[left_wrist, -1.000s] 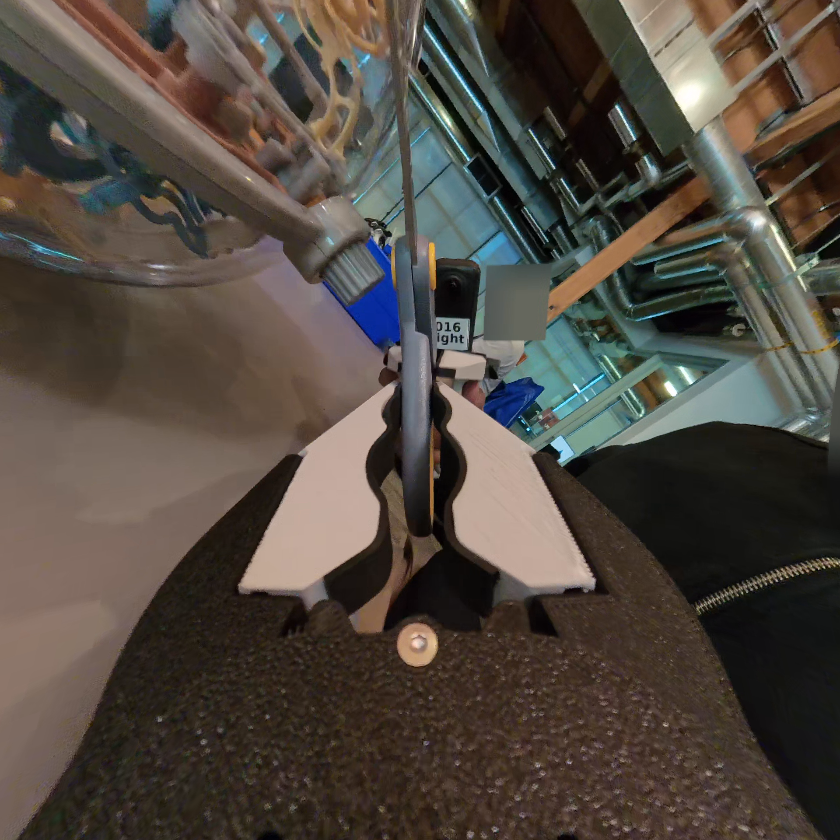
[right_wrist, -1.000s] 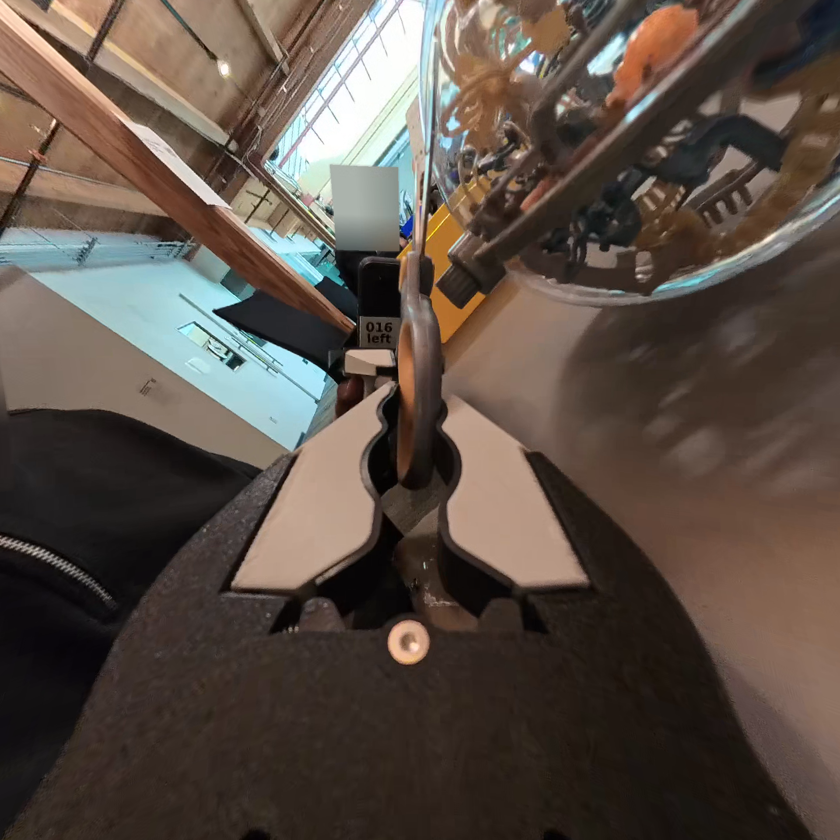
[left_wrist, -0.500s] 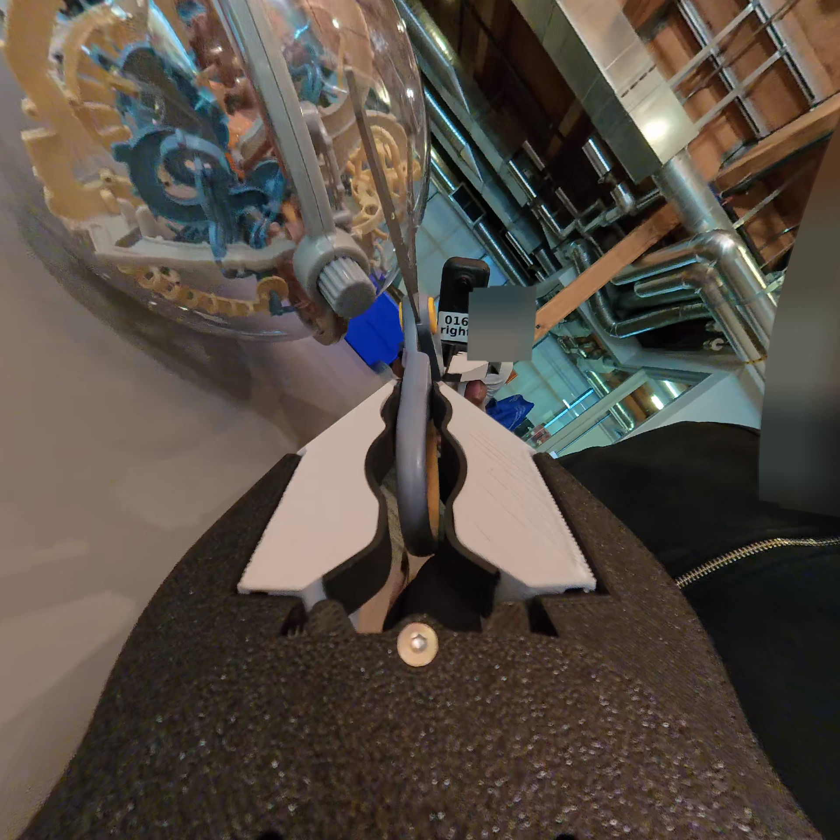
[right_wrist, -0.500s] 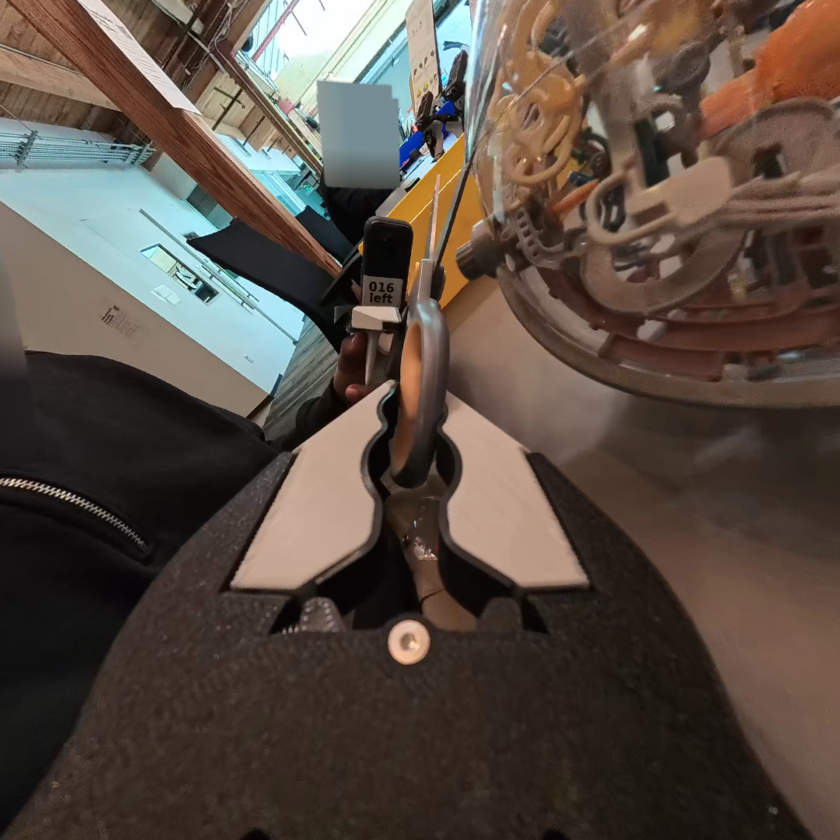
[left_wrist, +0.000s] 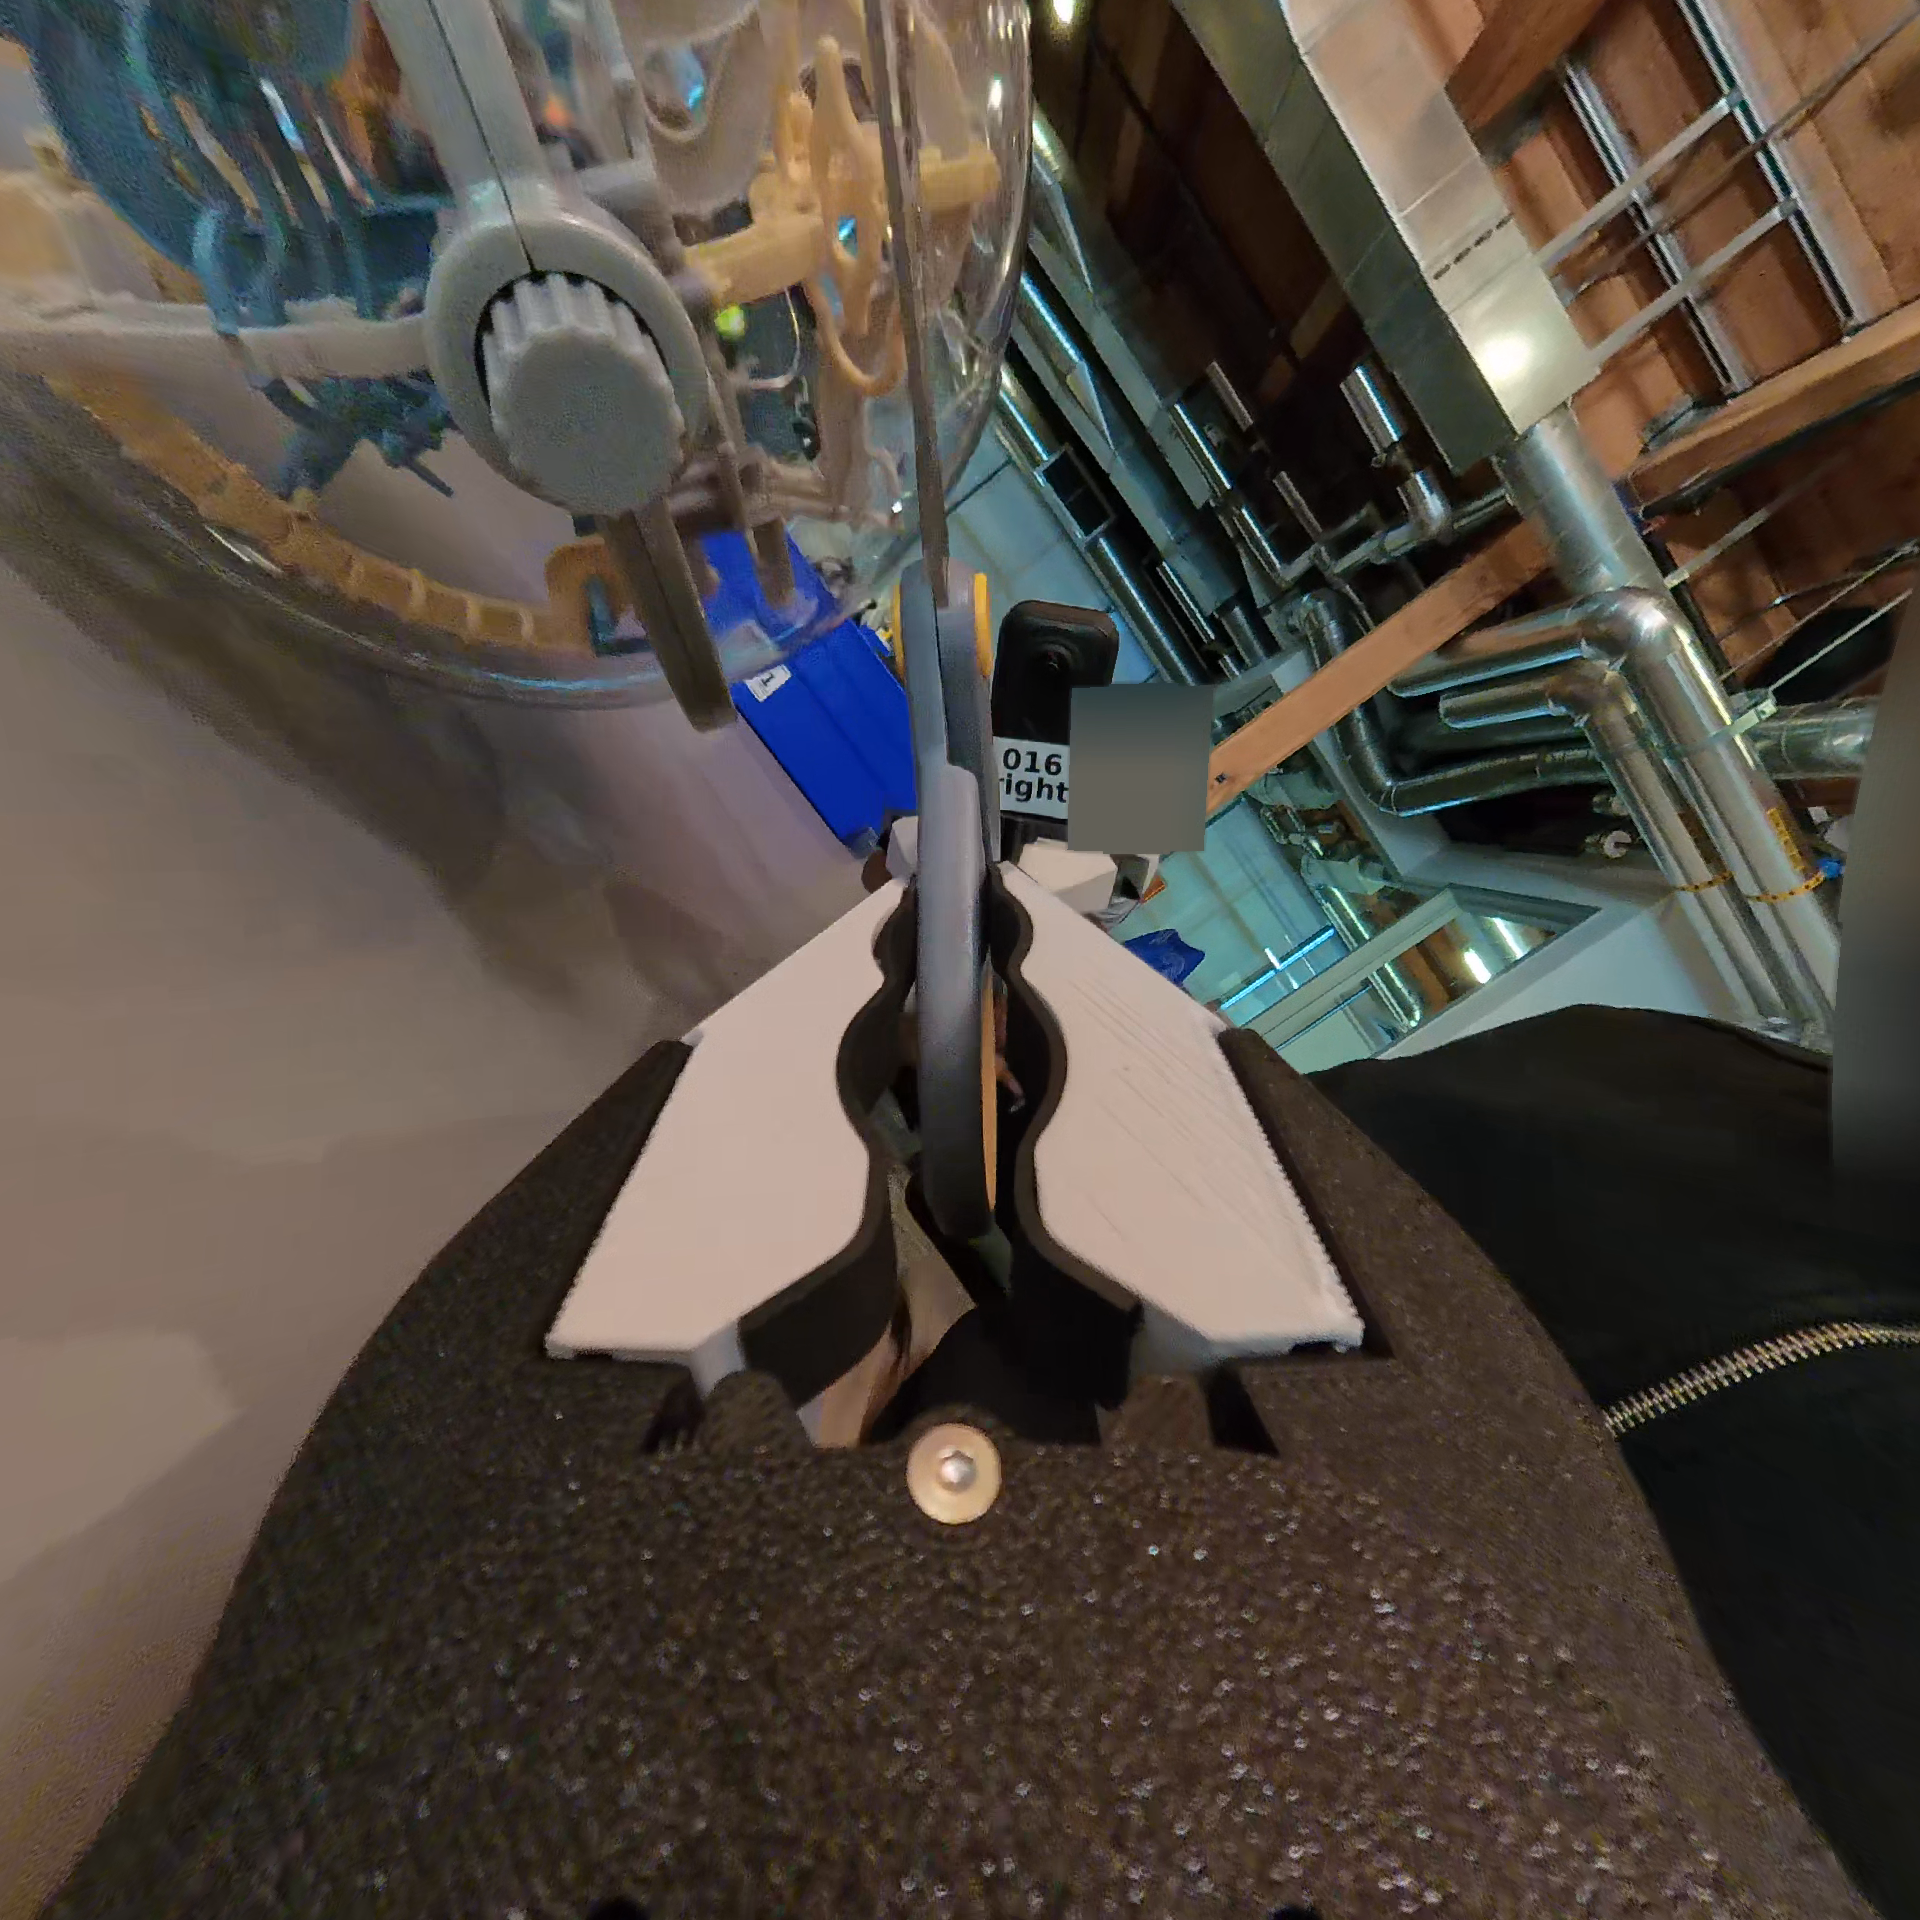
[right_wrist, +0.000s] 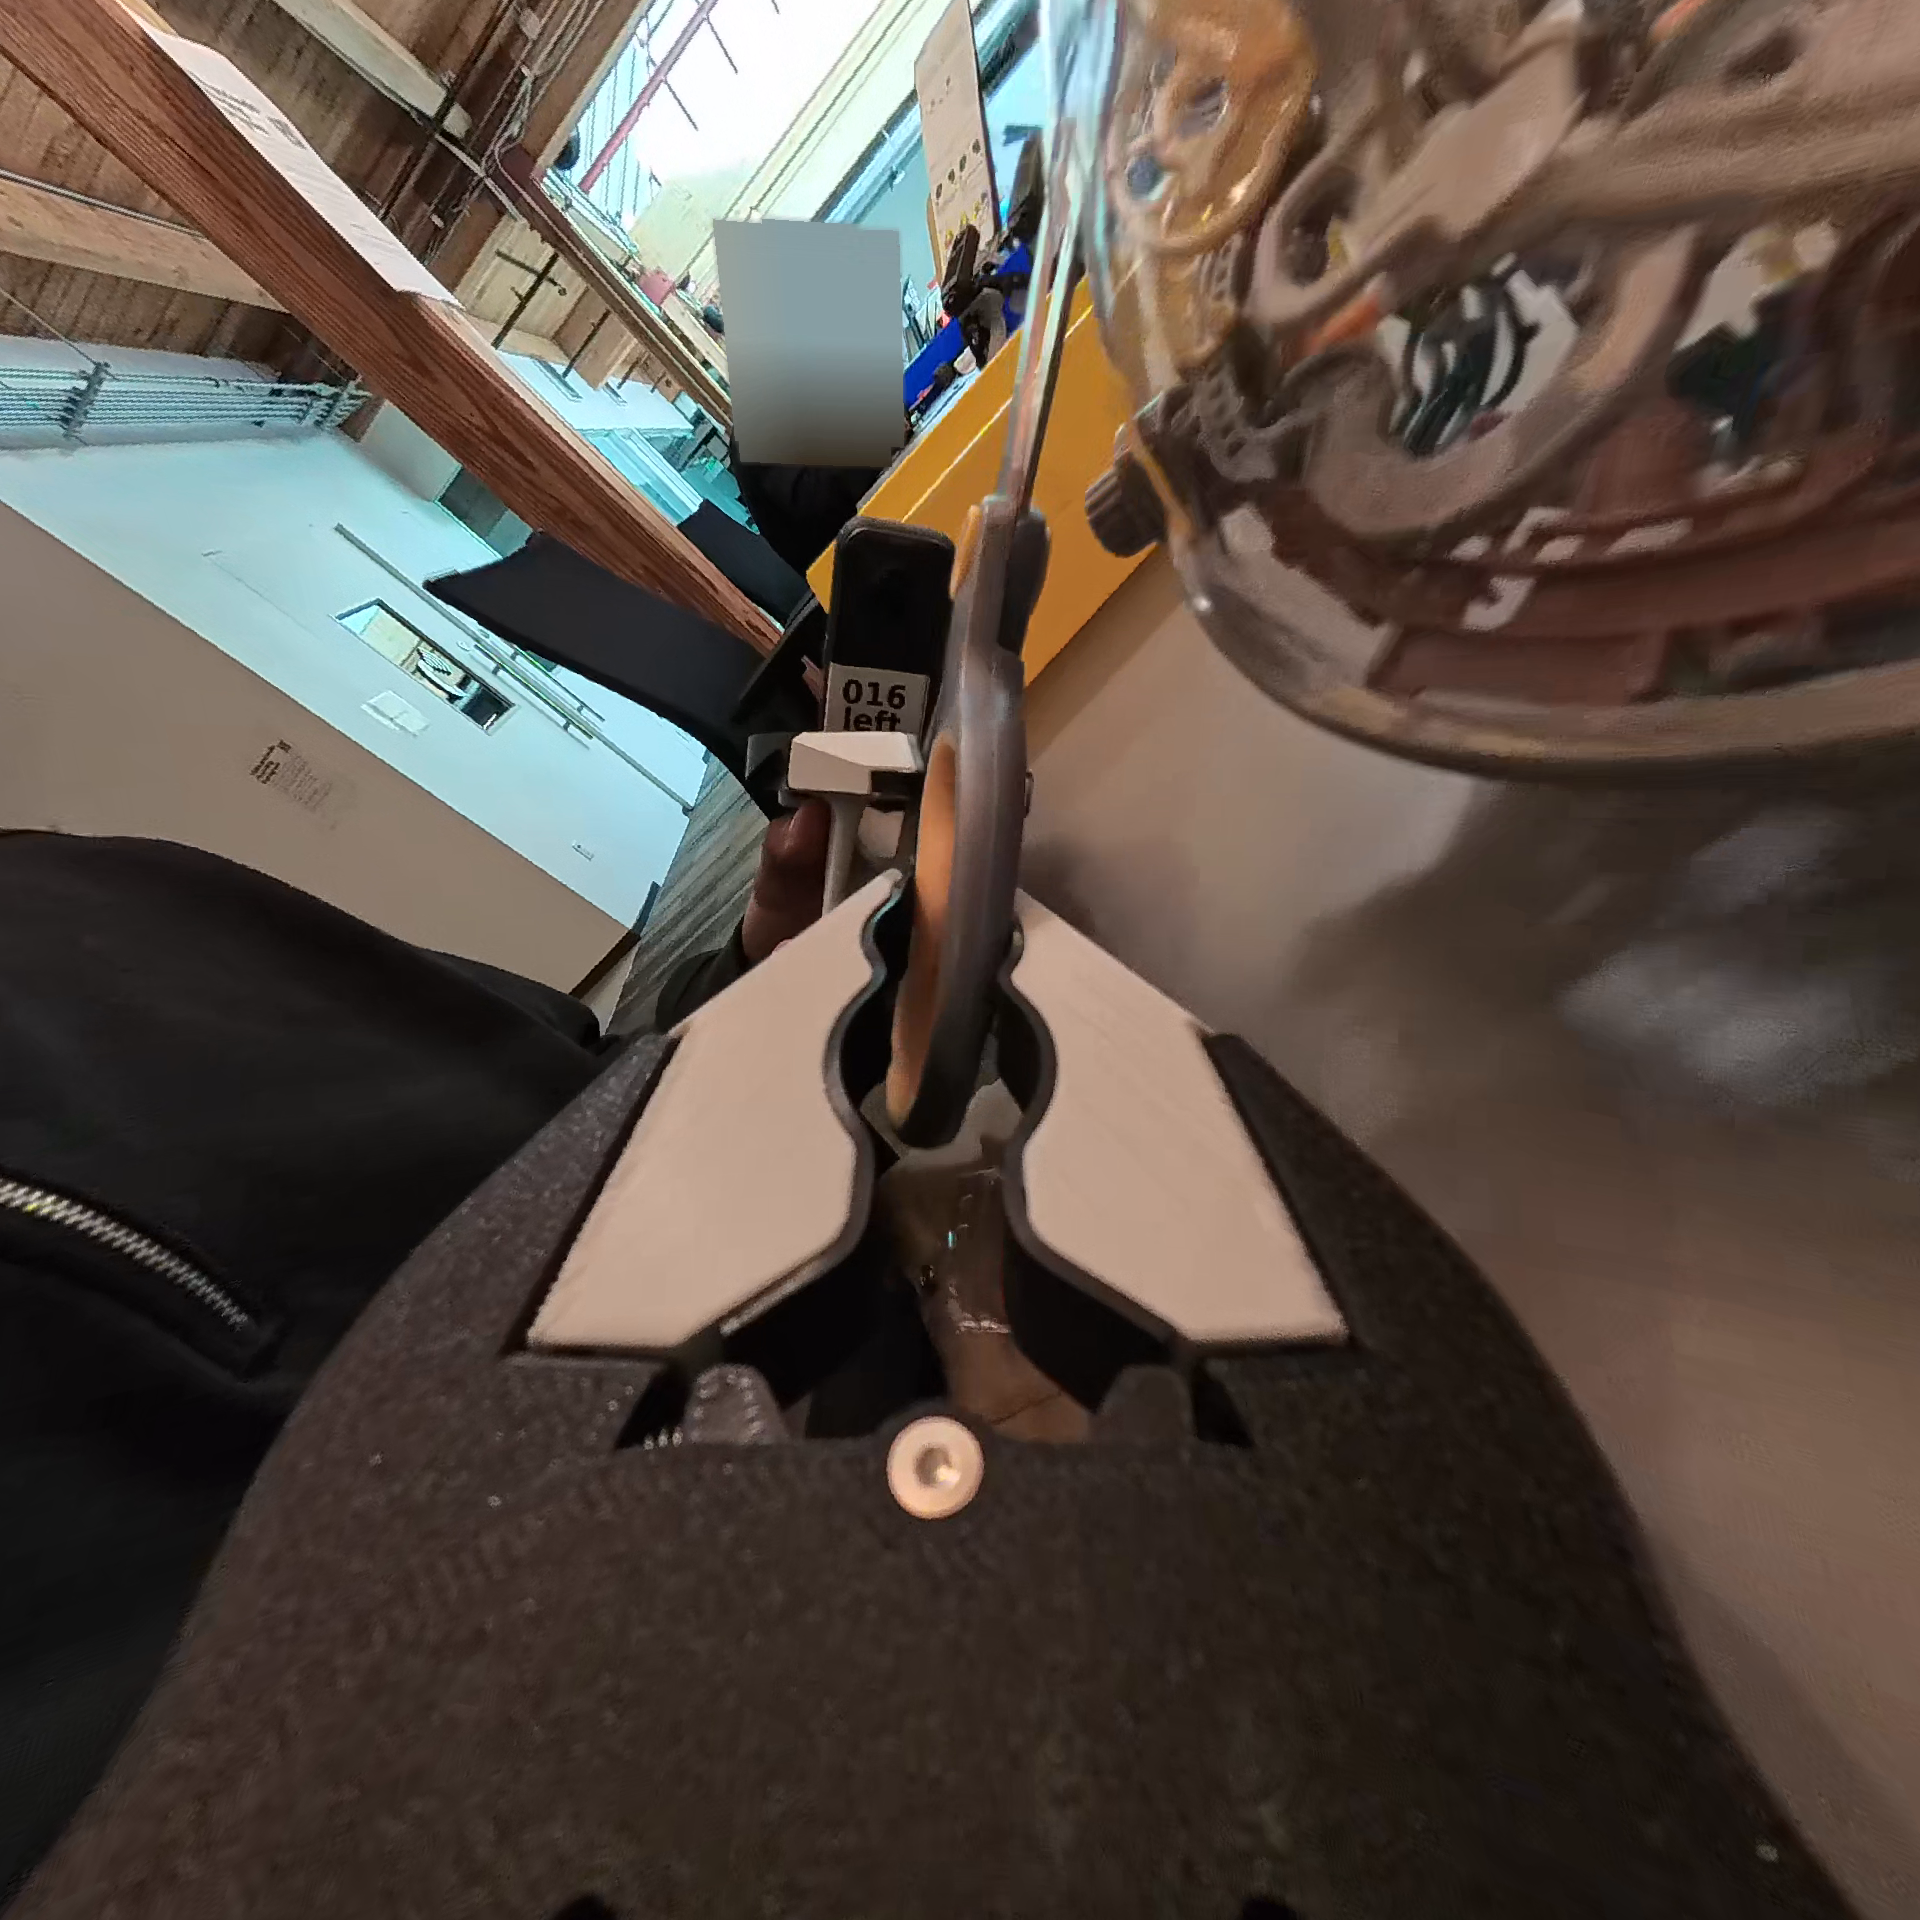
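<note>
Your left gripper (left_wrist: 951, 935) and right gripper (right_wrist: 951, 935) each clamp a handle loop of the grey-and-orange scissors (left_wrist: 948, 914), blades beside the clear plastic maze ball (left_wrist: 436, 312) ahead.

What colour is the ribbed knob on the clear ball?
Grey. The knob sits in a grey ring on the clear ball, clearest in the left wrist view.

Blue bin (left_wrist: 821, 717) behind sphere; silver ducts (left_wrist: 1621, 665), wooden beam (right_wrist: 343, 270) overhead; yellow counter (right_wrist: 1049, 468); black zip jacket (right_wrist: 208, 1091).
</note>
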